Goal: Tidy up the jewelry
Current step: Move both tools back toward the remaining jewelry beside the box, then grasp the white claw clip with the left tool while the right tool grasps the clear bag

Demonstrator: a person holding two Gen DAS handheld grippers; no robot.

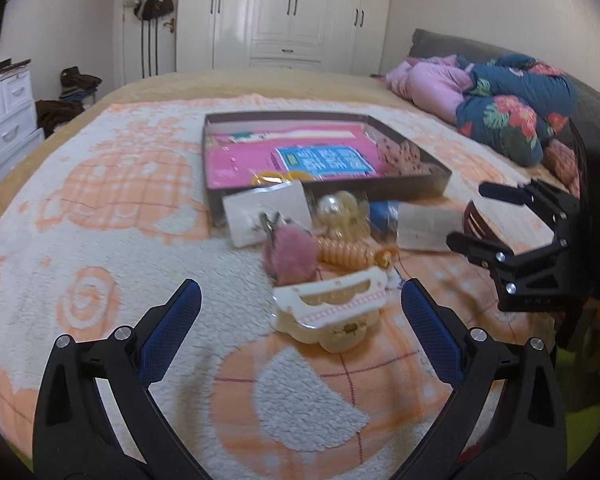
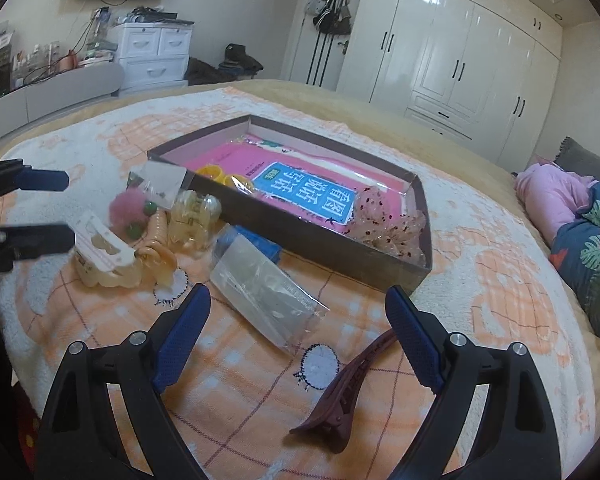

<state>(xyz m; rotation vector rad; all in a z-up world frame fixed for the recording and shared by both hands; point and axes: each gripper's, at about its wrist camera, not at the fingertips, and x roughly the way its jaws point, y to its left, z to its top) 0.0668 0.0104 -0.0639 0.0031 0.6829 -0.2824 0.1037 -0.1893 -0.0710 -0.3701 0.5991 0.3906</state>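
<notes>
**Both grippers wide open over the jewelry pile**

The jewelry sits in a loose heap on the orange-and-white blanket (image 1: 100, 208), just in front of the shallow dark box (image 1: 416, 188). Nearest the left gripper (image 1: 300, 300) lies a cream claw clip (image 1: 332, 312), squarely ahead of the gap between the blue pads, which stand wide apart with nothing in them. Behind the clip comes a pink pom-pom (image 1: 292, 256), touching an orange spiral hair tie (image 1: 340, 256), and beyond those a clear yellowish claw clip (image 1: 340, 212) and a white card (image 1: 268, 212) leaning against the box wall.

Over on the right, the right gripper (image 2: 298, 320) hangs just as open, empty too. A clear plastic packet (image 2: 268, 292) lies between and just ahead of its fingers, and a dark maroon hair clip (image 2: 340, 408) rests on the blanket close by its right finger, partly hidden behind it.

Inside the box: a pink book (image 2: 300, 192) with a blue label, yellow rings (image 2: 224, 176) at the near wall, and a speckled scrunchie (image 2: 388, 224) in the corner. A folded floral quilt (image 1: 516, 108) sits well off to the side.
</notes>
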